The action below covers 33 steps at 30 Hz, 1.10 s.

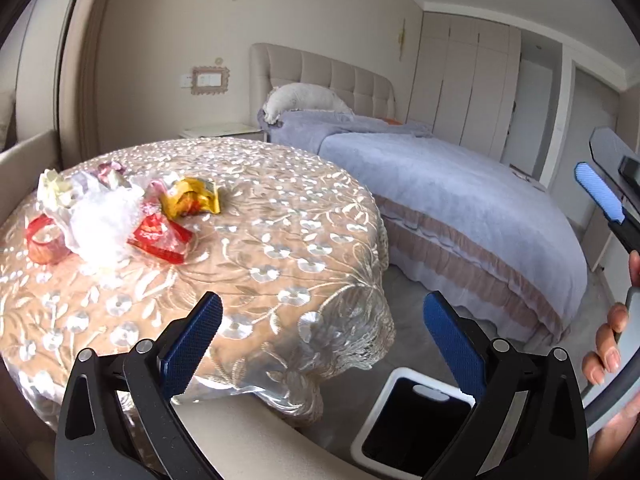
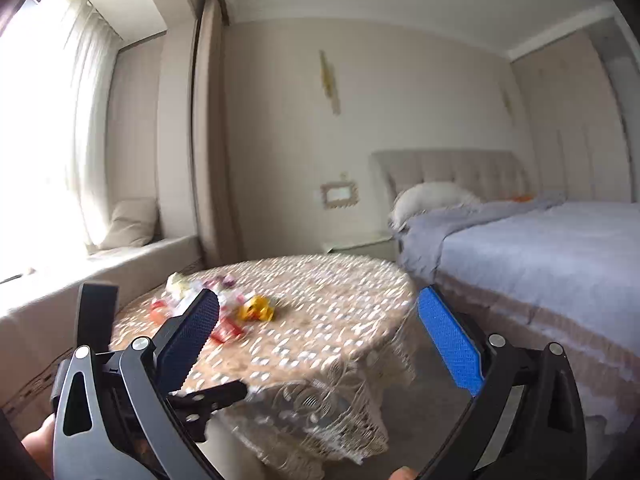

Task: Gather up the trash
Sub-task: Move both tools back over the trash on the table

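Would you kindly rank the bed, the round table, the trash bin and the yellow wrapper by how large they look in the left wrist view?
1-2. bed and round table: too alike to rank, table nearer.
3. trash bin, partly hidden.
4. yellow wrapper.

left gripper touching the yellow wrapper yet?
Apart. The left wrist view shows the left gripper, jaws open, well short of the yellow wrapper, with bare tablecloth between them.

No legible text anywhere; print on red wrapper (image 1: pixel 160 236) (crumpled) too blurred to read.
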Motion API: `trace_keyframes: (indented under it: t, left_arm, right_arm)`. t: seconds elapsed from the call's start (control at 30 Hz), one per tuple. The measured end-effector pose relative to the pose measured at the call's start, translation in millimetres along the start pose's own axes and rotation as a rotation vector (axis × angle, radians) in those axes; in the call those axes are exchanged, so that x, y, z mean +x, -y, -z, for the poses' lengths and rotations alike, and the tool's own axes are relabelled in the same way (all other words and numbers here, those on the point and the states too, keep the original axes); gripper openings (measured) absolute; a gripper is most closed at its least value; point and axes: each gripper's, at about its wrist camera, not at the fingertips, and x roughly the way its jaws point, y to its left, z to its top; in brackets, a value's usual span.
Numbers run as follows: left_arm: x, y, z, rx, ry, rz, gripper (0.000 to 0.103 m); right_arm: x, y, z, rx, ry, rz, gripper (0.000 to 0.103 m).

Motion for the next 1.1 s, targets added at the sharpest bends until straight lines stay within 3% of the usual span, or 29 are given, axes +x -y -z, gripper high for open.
trace_keyframes:
  t: [0.13,0.27,0.43,0.63,0.77,0.97,1.1]
  left_arm:
    - [-10.0,-28.4,-2.6,-0.043,0.035,-0.064,0.098]
    - [-15.9,-57.3,-5.0,-0.093,0.054,-0.119,0.098]
    - [-21.7,-88.1,-12.9,-0.12,0.085,-0.175,0.098]
    - [-29.2,-120.9,-19.2,-0.165,0.11,-0.191,0.098]
    - [-30.7,-140.6,-20.7,-0.164,0.121,-0.242,0.098]
    - [-24.8,-182.8,-25.1,-0.183,0.09,-0.411,0.098]
    - [-15.4,-213.1,-27.7,-0.223,0.041,-0.47,0.098]
  right_arm:
    - [9.2,-5.8,-7.7,0.04,0.035,-0.041,0.099]
    - [32.6,-27.6,-5.5,-0.058,-0.024,-0.016,0.099]
    - [52.5,-57.8,3.5,-0.104,-0.094,-0.082,0.099]
    - [74.8,-82.6,10.8,-0.11,-0.143,-0.162,0.099]
    - [94.2,-98.0,17.5,-0.128,-0.193,-0.178,0.099]
    - [121.4,-118.0,31.3,-0.15,-0.258,-0.185,0.099]
    - [138.3,-135.1,38.6,-0.182,-0.282,-0.198,0.099]
